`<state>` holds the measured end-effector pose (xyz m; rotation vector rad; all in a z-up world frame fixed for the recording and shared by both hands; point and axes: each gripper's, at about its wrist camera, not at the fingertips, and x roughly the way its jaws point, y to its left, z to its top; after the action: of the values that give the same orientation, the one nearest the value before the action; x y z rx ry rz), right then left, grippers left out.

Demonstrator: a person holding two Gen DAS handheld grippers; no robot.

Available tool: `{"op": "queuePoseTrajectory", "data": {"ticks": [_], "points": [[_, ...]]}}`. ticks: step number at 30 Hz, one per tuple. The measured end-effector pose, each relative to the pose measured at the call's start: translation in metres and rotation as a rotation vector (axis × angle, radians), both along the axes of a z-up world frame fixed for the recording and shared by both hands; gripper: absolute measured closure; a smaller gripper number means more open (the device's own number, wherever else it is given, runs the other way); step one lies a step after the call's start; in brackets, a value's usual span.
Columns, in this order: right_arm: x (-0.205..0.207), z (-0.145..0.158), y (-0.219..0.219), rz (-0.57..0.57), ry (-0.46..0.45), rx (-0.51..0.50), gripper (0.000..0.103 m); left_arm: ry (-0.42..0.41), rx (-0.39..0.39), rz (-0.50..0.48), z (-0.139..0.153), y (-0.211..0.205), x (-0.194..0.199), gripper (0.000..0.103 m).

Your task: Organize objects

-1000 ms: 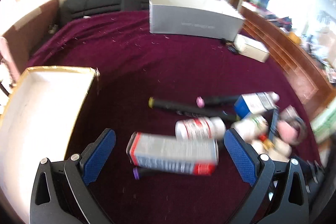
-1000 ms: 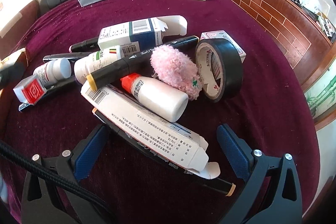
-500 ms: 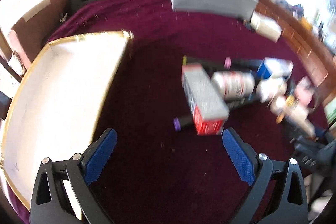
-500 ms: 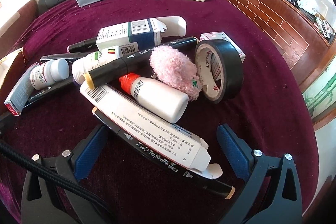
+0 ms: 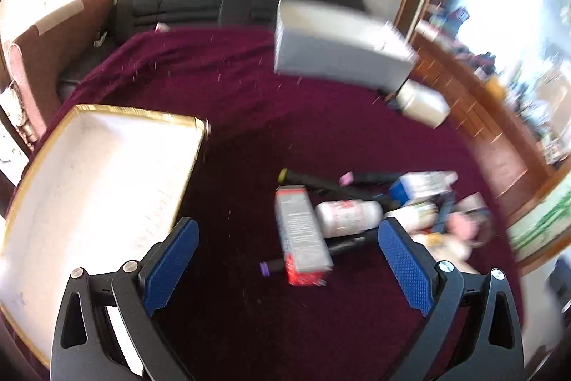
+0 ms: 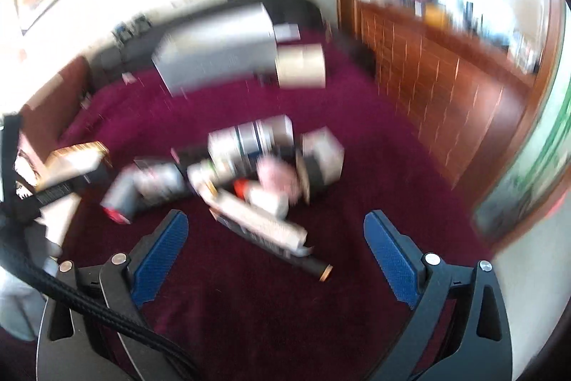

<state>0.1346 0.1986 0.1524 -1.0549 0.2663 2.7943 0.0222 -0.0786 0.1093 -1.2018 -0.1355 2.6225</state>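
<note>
A pile of small objects lies on the maroon cloth. In the left wrist view a grey carton with a red end lies nearest, beside a white pill bottle and dark markers. My left gripper is open and empty, above the cloth just before the carton. In the blurred right wrist view the pile shows a pink fluffy ball, black tape roll, long white box and the grey carton. My right gripper is open and empty, raised back from the pile.
An open white tray with a gold rim lies at the left. A large grey box and a small white box stand at the far side. A wooden cabinet runs along the right.
The right gripper has pulled up and back from the pile, so its view is blurred. The left gripper has also drawn back and swung; the grey carton now lies lengthwise to it.
</note>
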Motion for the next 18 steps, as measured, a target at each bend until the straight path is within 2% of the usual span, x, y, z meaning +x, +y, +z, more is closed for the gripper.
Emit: {"op": "queuePoseTrajectory", "data": {"ticks": [2,3,5,7,8,10,11,13,14,15,16,17,18], "points": [[0.018,0.061,-0.005,0.035,0.115,0.038,0.003,0.031,0.032,-0.019,0.031,-0.006,0.009,0.005],[0.021,0.08,-0.005,0.048,0.15,0.048,0.003,0.057,0.061,-0.029,0.054,-0.013,0.016,0.004],[0.027,0.143,-0.009,0.101,0.242,0.057,0.003,0.126,0.088,-0.031,0.104,-0.029,0.023,0.004],[0.026,0.201,-0.018,0.152,0.303,0.055,0.002,0.189,0.068,-0.017,0.141,-0.037,0.025,0.003],[0.024,0.224,-0.019,0.171,0.324,0.055,0.001,0.237,0.029,-0.004,0.168,-0.038,0.022,0.002],[0.01,0.276,-0.028,0.212,0.392,0.068,0.0,0.3,-0.032,0.018,0.196,-0.036,0.014,0.002],[0.006,0.29,-0.032,0.211,0.434,0.084,0.0,0.333,-0.073,0.023,0.206,-0.035,0.007,0.002],[-0.005,0.304,-0.036,0.24,0.531,0.084,0.0,0.33,-0.153,0.039,0.204,-0.026,-0.015,0.002],[-0.02,0.295,-0.038,0.299,0.51,0.05,0.0,0.298,-0.144,0.038,0.191,-0.024,-0.023,0.002],[-0.033,0.28,-0.041,0.35,0.433,0.016,0.0,0.262,-0.119,0.03,0.177,-0.023,-0.028,0.002],[-0.059,0.244,-0.046,0.415,0.283,-0.044,0.0,0.197,-0.084,0.016,0.151,-0.02,-0.035,0.002],[-0.073,0.211,-0.049,0.414,0.195,-0.06,0.0,0.158,-0.07,0.009,0.134,-0.017,-0.037,0.002],[-0.079,0.19,-0.051,0.404,0.16,-0.057,0.0,0.1,-0.061,0.009,0.103,-0.013,-0.043,0.002]]}}
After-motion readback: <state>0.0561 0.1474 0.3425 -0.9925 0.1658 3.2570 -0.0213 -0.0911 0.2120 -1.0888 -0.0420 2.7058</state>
